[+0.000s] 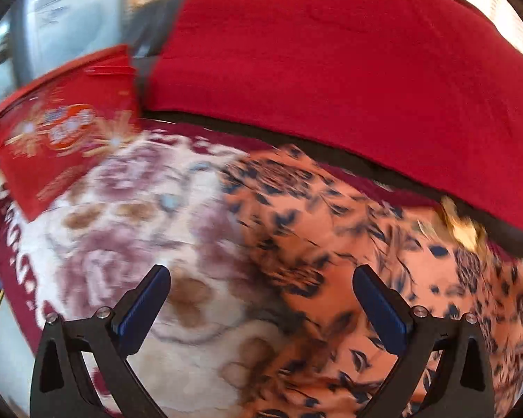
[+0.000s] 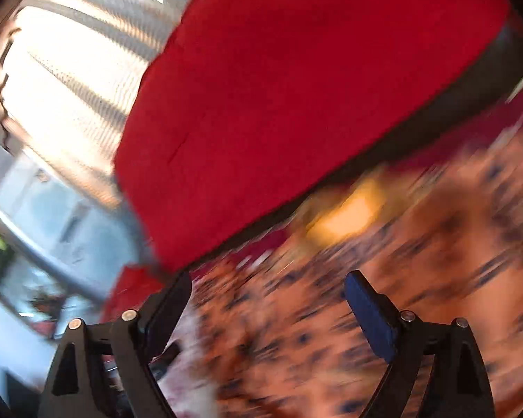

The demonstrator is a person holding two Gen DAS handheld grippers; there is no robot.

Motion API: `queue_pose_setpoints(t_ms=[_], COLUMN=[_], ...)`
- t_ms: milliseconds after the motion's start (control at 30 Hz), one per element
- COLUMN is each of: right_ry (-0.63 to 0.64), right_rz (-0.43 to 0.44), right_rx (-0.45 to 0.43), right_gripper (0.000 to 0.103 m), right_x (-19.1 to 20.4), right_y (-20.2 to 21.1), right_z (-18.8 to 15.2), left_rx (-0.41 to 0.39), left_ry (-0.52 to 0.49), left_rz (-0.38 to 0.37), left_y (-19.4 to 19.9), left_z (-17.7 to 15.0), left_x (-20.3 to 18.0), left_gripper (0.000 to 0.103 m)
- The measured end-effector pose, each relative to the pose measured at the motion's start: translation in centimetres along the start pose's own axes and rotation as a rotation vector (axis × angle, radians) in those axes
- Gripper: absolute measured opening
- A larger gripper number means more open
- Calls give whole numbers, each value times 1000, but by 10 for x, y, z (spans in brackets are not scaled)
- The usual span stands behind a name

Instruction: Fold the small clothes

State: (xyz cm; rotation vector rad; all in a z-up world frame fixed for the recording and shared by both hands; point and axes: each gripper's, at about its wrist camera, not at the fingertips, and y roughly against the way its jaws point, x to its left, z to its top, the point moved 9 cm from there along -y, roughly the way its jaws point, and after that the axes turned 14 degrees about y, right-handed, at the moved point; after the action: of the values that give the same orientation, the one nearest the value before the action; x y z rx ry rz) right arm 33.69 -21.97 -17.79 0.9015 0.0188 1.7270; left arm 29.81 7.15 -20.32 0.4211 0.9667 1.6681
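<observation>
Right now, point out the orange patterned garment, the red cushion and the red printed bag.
orange patterned garment [image 1: 359,244]: left wrist view, middle of the fabric.
red cushion [image 1: 331,62]: left wrist view, centre of its top cover.
red printed bag [image 1: 62,132]: left wrist view, printed front face.

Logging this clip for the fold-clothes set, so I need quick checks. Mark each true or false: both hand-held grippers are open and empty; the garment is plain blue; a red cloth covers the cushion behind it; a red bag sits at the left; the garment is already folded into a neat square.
1. Both open, empty: true. The left hand-held gripper and right hand-held gripper hold nothing.
2. Plain blue: false. The leopard-print garment is orange with dark spots.
3. Red cloth behind: true.
4. Red bag at left: true.
5. Neat square: false. It lies spread on the floral blanket.
</observation>
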Motion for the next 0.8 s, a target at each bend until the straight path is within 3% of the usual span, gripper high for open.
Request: queue_pose_setpoints(t_ms=[67, 100, 200, 300, 400, 467, 567, 667, 733, 800], right_ry=[21, 2, -168, -122, -60, -1, -12, -33, -43, -53], right_rz=[-123, -192, -199, -165, -101, -50, 68, 144, 165, 175], right_rx=[-16, 20, 235, 158, 57, -11, -21, 25, 42, 50], right_gripper=[91, 91, 89, 86, 87, 87, 87, 87, 87, 87], right_x=[-33, -62, -129, -130, -105, -84, -62, -46, -39, -36], right_y=[19, 20, -4, 5, 20, 33, 29, 13, 4, -1], right_z=[12, 7, -32, -32, -9, 1, -9, -29, -32, -34], left_rx=[8, 18, 44, 55, 62, 75, 203, 188, 234, 237], left_ry=[2, 36, 146, 251, 358, 438, 521, 482, 452, 426], left_rz=[54, 71, 89, 113, 111, 38, -131, -215, -312, -315], left_y=[-7, -10, -18, -25, -37, -46, -68, -71, -73, -75], left_z=[-1, 2, 13, 24, 35, 40, 32, 41, 41, 40], left_x=[4, 11, 43, 78, 108, 116, 99, 73, 48, 38], left_gripper=[103, 103, 103, 103, 103, 103, 103, 101, 77, 73])
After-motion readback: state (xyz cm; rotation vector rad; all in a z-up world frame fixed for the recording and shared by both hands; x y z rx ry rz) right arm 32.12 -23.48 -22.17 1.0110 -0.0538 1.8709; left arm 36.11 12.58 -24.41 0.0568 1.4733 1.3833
